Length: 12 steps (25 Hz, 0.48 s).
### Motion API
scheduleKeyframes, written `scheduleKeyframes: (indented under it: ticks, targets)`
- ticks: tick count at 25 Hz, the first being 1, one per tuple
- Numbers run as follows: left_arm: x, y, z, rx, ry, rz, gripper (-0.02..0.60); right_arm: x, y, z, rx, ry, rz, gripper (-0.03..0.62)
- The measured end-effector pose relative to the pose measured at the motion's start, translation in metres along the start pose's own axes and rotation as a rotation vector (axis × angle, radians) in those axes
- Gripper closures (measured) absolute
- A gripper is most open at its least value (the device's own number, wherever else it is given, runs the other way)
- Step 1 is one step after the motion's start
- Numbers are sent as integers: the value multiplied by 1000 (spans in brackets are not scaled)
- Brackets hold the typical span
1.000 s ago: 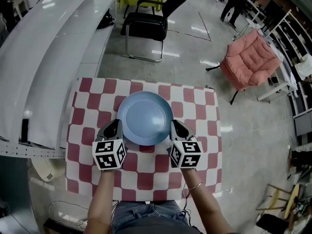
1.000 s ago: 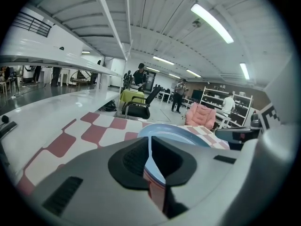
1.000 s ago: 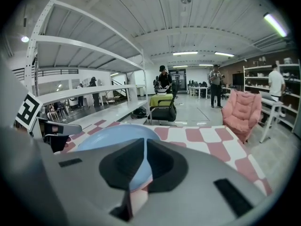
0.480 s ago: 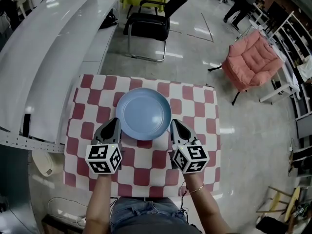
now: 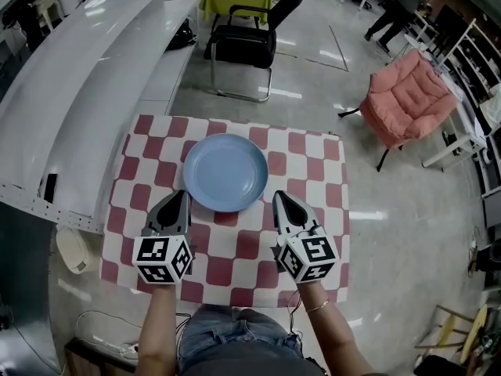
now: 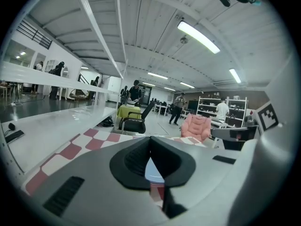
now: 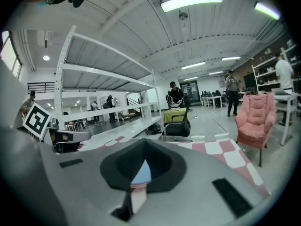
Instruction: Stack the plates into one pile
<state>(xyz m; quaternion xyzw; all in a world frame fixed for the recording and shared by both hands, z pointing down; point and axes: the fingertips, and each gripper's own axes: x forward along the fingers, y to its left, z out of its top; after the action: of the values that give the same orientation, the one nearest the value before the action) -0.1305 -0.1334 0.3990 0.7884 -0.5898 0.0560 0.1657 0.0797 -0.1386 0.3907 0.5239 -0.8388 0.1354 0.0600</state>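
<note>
– Left gripper point(image 5: 182, 197) and right gripper point(image 5: 279, 196): how are they shown?
– Both are seen from above, held by the person over the near half of the checked tablecloth point(image 5: 313, 171). Each pair of jaws is pressed together at the tips and nothing is pinched in either, as is confirmed in each gripper's own view
– Where is the blue plate point(image 5: 225, 172) placed?
– It is laid flat on the cloth, towards the far edge, between and beyond the two grippers. Its rim is touched by neither. Whether other plates are stacked beneath it cannot be told from above
– What has been changed in the last second?
– A second ago the plate's rim was flanked closely on both sides by the gripper tips. Since then both grippers have been drawn back towards the person, so that a band of cloth is now seen between tips and rim
– What is meant by that for the task?
– No other plate is seen on the cloth, so the pile is judged to have been set down and released, and the stacking is judged finished or nearly so
</note>
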Motion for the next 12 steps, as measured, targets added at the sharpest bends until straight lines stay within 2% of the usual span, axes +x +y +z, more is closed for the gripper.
scheduleKeyframes:
  ticks: [12]
  targets:
    - [-48, -29, 4, 26, -52, 27, 566, -48, 15, 11, -39, -51, 47, 586]
